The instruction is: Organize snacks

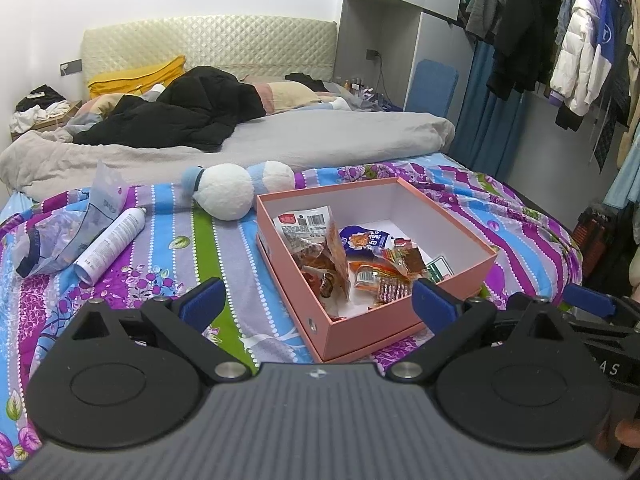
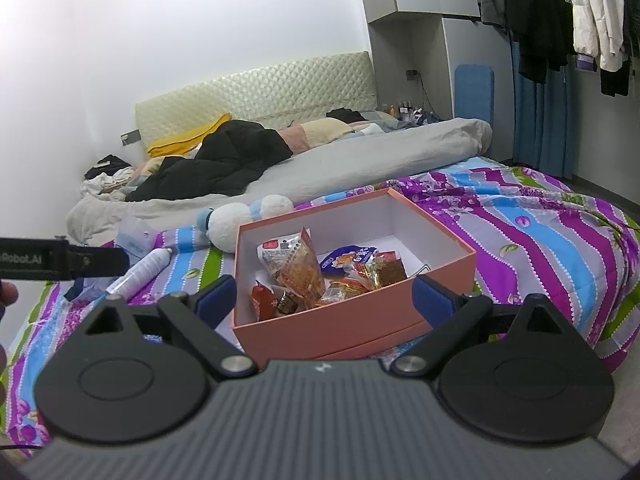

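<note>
Left gripper (image 1: 318,300) wide open, empty; right gripper (image 2: 324,300) wide open, empty. Just ahead of both: pink box (image 1: 404,322), lidless, white inside, on striped floral bedspread (image 1: 224,248). Snack packets (image 1: 352,264) piled at box's near end, far end bare.

Ahead of the left claw (image 1: 318,300), lower snack packets (image 1: 340,276) buried under upper ones inside the pink box (image 1: 360,332); print on every wrapper too small to read. Box's near corner masked by the right claw (image 2: 324,300) body in the right wrist view. Left of that claw, spray can (image 2: 140,270) partly covered by the other claw's black finger. Hanging clothes (image 2: 560,12) cropped by the top edge.
</note>
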